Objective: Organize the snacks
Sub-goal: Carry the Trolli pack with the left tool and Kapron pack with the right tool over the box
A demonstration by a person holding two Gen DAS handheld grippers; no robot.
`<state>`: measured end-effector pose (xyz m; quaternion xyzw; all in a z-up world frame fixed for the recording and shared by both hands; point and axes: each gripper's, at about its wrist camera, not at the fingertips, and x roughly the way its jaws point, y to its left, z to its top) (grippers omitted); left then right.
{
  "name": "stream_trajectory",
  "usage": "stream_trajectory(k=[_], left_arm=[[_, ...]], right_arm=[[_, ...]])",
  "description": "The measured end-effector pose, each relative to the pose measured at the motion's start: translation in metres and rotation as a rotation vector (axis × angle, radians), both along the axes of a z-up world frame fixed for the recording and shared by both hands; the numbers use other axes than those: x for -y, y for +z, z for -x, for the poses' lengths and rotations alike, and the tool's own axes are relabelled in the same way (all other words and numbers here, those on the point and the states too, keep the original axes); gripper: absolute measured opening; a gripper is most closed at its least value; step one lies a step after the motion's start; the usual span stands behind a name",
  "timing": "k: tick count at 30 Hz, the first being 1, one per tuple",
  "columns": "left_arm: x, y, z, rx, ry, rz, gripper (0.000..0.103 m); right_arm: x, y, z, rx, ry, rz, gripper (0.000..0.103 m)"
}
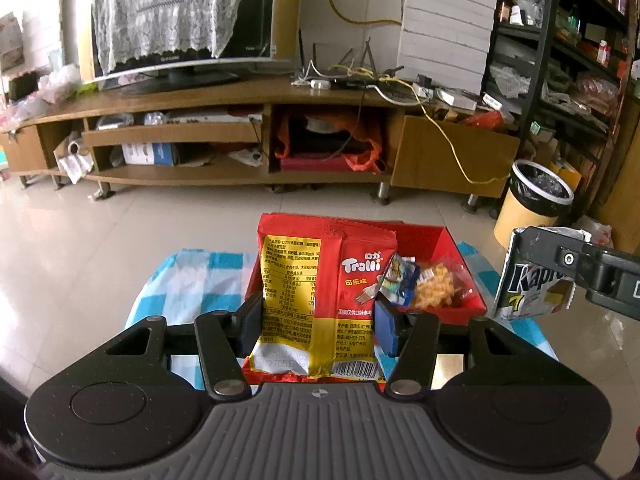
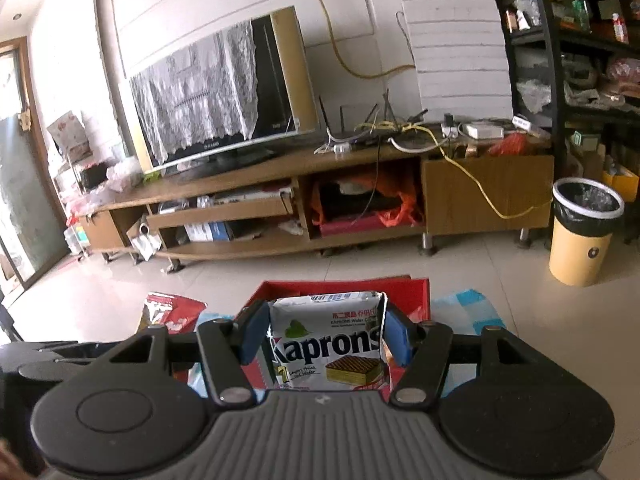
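Observation:
My left gripper [image 1: 318,320] is shut on a red and yellow Trolli candy bag [image 1: 320,280], held upright over the near edge of a red box [image 1: 452,248]. The box holds a blue-white packet [image 1: 402,280] and a clear bag of yellow snacks [image 1: 436,286]. My right gripper [image 2: 324,338] is shut on a white Kaprons wafer pack [image 2: 328,340], held above the red box [image 2: 400,288]. That pack also shows at the right of the left wrist view [image 1: 528,288]. The Trolli bag shows at the left of the right wrist view [image 2: 172,312].
The box sits on a blue and white checked cloth [image 1: 200,276]. Beyond it are a tiled floor, a long wooden TV stand [image 1: 256,136] with a TV, a yellow bin [image 1: 532,204] at the right, and black shelving [image 1: 572,40].

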<state>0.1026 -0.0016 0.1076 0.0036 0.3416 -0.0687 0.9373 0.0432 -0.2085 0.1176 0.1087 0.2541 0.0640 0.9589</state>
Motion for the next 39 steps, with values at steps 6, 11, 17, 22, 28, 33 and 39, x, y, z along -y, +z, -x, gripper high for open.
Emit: stream_trajectory(k=[6,11,17,22,28,33,39], left_arm=[[0.003,0.001,-0.012,0.019,0.016,0.003,0.063],[0.005,0.004,-0.02,0.035,0.023,-0.002,0.063],[0.01,0.004,-0.028,0.042,0.026,-0.007,0.063],[0.012,0.003,-0.034,0.043,0.027,-0.011,0.063],[0.014,0.002,-0.043,0.045,0.028,-0.02,0.063],[0.017,0.002,-0.05,0.045,0.026,-0.025,0.063],[0.019,0.0,-0.058,0.044,0.026,-0.03,0.063]], right_arm=[[-0.005,0.004,-0.007,0.031,-0.003,0.03,0.057],[-0.004,0.004,-0.017,0.028,-0.007,0.03,0.057],[-0.004,0.004,-0.026,0.031,-0.012,0.04,0.057],[-0.002,-0.001,-0.035,0.029,-0.02,0.045,0.057],[-0.002,-0.004,-0.047,0.019,-0.025,0.05,0.057],[-0.002,-0.005,-0.05,0.018,-0.026,0.055,0.057],[-0.001,-0.008,-0.059,0.01,-0.036,0.061,0.057]])
